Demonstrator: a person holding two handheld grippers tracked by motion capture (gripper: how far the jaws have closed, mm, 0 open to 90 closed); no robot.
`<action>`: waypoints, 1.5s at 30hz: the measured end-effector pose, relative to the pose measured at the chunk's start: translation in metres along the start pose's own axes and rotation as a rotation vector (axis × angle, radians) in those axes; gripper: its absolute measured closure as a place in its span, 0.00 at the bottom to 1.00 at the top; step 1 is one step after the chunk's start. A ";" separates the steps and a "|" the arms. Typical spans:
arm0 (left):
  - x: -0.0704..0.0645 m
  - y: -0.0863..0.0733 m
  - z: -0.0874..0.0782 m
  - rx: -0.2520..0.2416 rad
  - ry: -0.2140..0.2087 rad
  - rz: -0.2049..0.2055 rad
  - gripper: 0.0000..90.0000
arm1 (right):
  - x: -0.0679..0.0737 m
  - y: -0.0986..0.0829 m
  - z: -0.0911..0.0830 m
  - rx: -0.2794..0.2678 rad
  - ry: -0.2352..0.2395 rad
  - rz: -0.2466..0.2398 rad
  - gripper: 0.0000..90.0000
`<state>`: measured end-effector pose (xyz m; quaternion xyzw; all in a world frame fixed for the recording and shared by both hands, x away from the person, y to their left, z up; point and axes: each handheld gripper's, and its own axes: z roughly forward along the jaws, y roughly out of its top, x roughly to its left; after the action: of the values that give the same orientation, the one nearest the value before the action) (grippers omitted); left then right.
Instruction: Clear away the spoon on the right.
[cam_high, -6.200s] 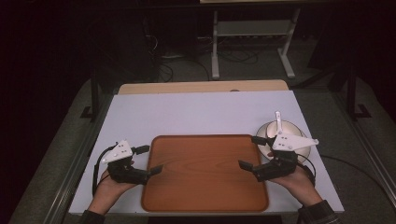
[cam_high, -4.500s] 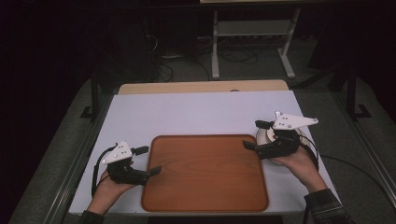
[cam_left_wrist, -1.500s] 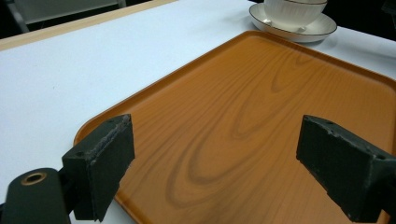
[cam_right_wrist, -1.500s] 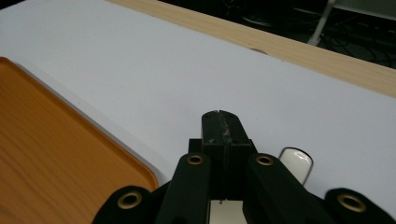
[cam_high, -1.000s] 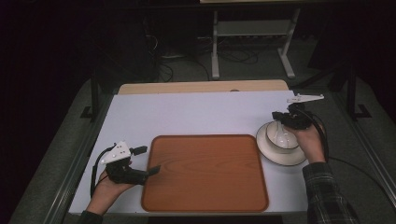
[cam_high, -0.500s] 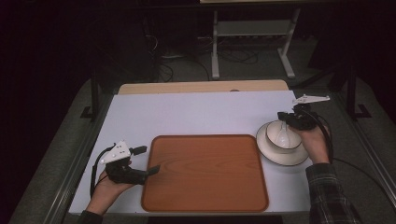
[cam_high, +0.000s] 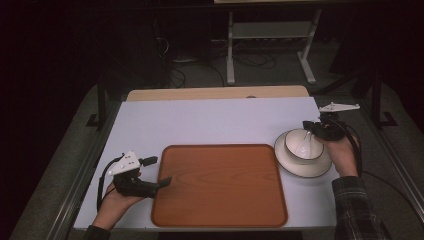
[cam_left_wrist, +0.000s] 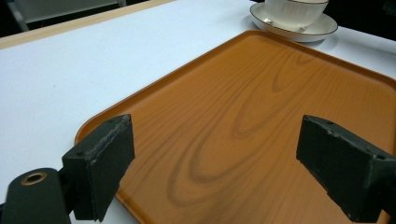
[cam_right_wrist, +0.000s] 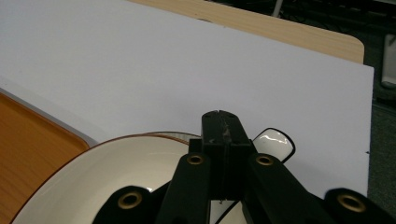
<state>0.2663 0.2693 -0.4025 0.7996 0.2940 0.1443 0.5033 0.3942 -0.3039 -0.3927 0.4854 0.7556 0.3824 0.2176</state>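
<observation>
A white cup (cam_high: 301, 144) with a dark rim stands on its saucer (cam_high: 295, 170), just right of a wooden tray (cam_high: 220, 190). My right gripper (cam_high: 309, 126) hangs over the cup's far edge. Its jaws are pressed together and nothing shows between them in the right gripper view (cam_right_wrist: 223, 122). A glossy white rounded piece (cam_right_wrist: 275, 141) with a dark edge pokes out beside the jaws; I cannot tell what it is. My left gripper (cam_high: 159, 171) rests at the tray's left edge, open and wide over the bare tray (cam_left_wrist: 261, 116). The cup (cam_left_wrist: 294, 9) stands far off in the left gripper view.
The tray and saucer lie on a white table top (cam_high: 220, 125) with a bare wooden strip (cam_high: 215, 93) along its far edge. Beyond it are a dark floor, cables and a metal stand (cam_high: 270, 35). A black frame rail (cam_high: 80, 190) runs along the table's left side.
The right gripper has left the tray's right edge, swung out over the cup and settled at its far right side. The left gripper has stayed put.
</observation>
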 end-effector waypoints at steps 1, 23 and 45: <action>0.000 0.000 0.000 0.001 0.000 -0.001 0.12 | 0.000 0.000 0.000 0.001 -0.004 0.000 1.00; 0.000 0.001 0.001 0.000 -0.005 0.001 0.12 | -0.013 -0.014 -0.019 0.019 -0.051 0.026 1.00; 0.000 0.002 0.001 -0.002 -0.005 0.004 0.12 | -0.008 -0.033 -0.046 0.030 -0.066 0.026 1.00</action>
<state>0.2676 0.2679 -0.4011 0.8000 0.2908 0.1437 0.5047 0.3465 -0.3359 -0.3907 0.5108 0.7472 0.3576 0.2299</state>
